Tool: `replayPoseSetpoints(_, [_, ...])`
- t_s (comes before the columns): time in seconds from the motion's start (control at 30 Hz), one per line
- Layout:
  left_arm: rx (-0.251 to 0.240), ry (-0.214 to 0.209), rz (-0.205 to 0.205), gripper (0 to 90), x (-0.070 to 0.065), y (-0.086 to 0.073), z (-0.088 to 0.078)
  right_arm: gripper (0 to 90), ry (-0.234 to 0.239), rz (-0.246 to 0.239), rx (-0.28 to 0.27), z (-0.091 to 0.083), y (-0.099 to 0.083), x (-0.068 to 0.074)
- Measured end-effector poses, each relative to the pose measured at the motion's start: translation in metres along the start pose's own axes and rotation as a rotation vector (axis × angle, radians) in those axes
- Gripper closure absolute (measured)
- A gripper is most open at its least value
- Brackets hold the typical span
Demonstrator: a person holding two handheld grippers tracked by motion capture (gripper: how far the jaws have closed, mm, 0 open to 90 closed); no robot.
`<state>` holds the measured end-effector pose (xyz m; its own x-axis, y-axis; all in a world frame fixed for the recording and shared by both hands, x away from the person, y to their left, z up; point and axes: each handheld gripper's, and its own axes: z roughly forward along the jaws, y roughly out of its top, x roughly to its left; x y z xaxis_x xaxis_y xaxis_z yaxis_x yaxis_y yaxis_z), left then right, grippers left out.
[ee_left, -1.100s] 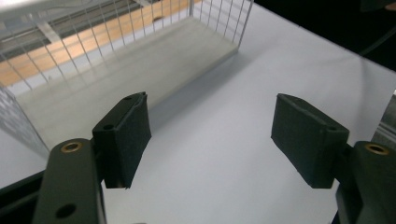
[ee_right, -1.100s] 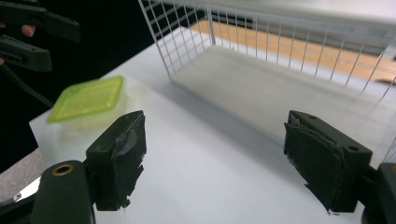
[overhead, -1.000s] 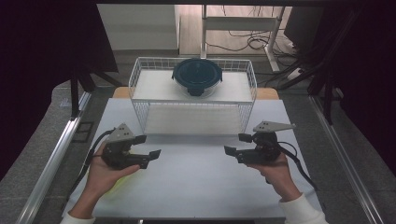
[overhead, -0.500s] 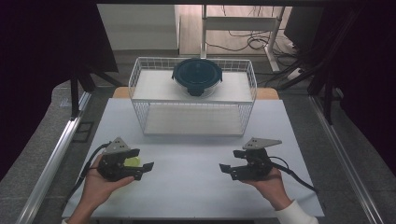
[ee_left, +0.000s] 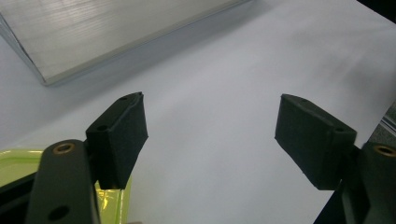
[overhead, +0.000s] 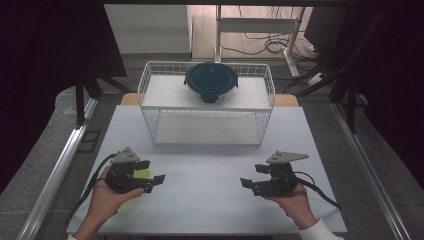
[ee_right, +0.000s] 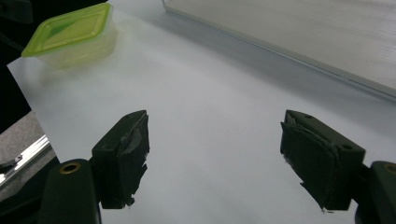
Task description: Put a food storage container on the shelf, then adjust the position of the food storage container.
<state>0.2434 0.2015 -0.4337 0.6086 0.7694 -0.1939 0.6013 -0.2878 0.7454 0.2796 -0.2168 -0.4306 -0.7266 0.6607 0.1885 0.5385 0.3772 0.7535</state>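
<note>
A small clear container with a yellow-green lid (overhead: 142, 173) sits on the white table right beside my left gripper (overhead: 151, 171), partly hidden by it. In the left gripper view its lid (ee_left: 14, 163) shows at the lower left, outside the jaws. The left gripper (ee_left: 210, 135) is open; its jaws have just opened slightly wider, with nothing between them. My right gripper (overhead: 252, 175) faces it from the right, also open and empty (ee_right: 217, 154). In the right gripper view the container (ee_right: 70, 30) lies far off at the top left.
A white wire rack (overhead: 150, 107) stands at the back middle, with a dark round lidded bowl (overhead: 211, 81) on its top shelf. Its lower board (ee_right: 303, 32) lies just beyond the grippers. Bare white tabletop (overhead: 210, 200) spans the space between both hands.
Both hands have sunk toward the table and drawn back toward the near edge. The container, rack and bowl have not moved.
</note>
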Motion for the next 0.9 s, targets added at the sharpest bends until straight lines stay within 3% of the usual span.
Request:
replayPoseSetpoints(0.2, [0.001, 0.016, 0.005, 23.5, 0.001, -0.001, -0.002, 23.4, -0.002, 0.008, 0.003, 0.0, 0.0, 0.0])
replayPoseSetpoints(0.37, [-0.023, 0.039, -0.011, 23.4, 0.009, 0.0, -0.018, 23.3, 0.005, 0.011, 0.015, 0.002, -0.001, 0.0])
replayPoseSetpoints(0.43, [-0.057, 0.07, -0.046, 23.5, 0.022, -0.003, -0.035, 23.2, 0.0, 0.012, 0.02, 0.001, -0.002, 0.0])
replayPoseSetpoints(0.47, [-0.057, 0.07, -0.046, 23.7, 0.022, -0.003, -0.035, 23.2, 0.0, 0.012, 0.02, 0.001, -0.002, 0.0])
replayPoseSetpoints(0.57, [-0.085, 0.116, -0.111, 24.5, 0.043, -0.014, -0.056, 23.2, 0.001, 0.028, 0.025, 0.002, -0.005, -0.003])
replayPoseSetpoints(0.6, [-0.085, 0.116, -0.111, 24.6, 0.043, -0.014, -0.056, 23.2, 0.001, 0.028, 0.025, 0.002, -0.005, -0.003])
replayPoseSetpoints(0.63, [-0.091, 0.128, -0.149, 24.8, 0.054, -0.02, -0.064, 23.2, -0.008, 0.034, 0.027, 0.003, -0.006, -0.006])
replayPoseSetpoints(0.8, [-0.074, 0.167, -0.205, 27.5, 0.07, -0.033, -0.069, 23.3, -0.007, 0.06, 0.025, 0.003, -0.006, -0.009])
replayPoseSetpoints(0.9, [-0.03, 0.207, -0.225, 31.1, 0.087, -0.037, -0.059, 23.2, -0.01, 0.054, 0.028, 0.003, -0.007, -0.009])
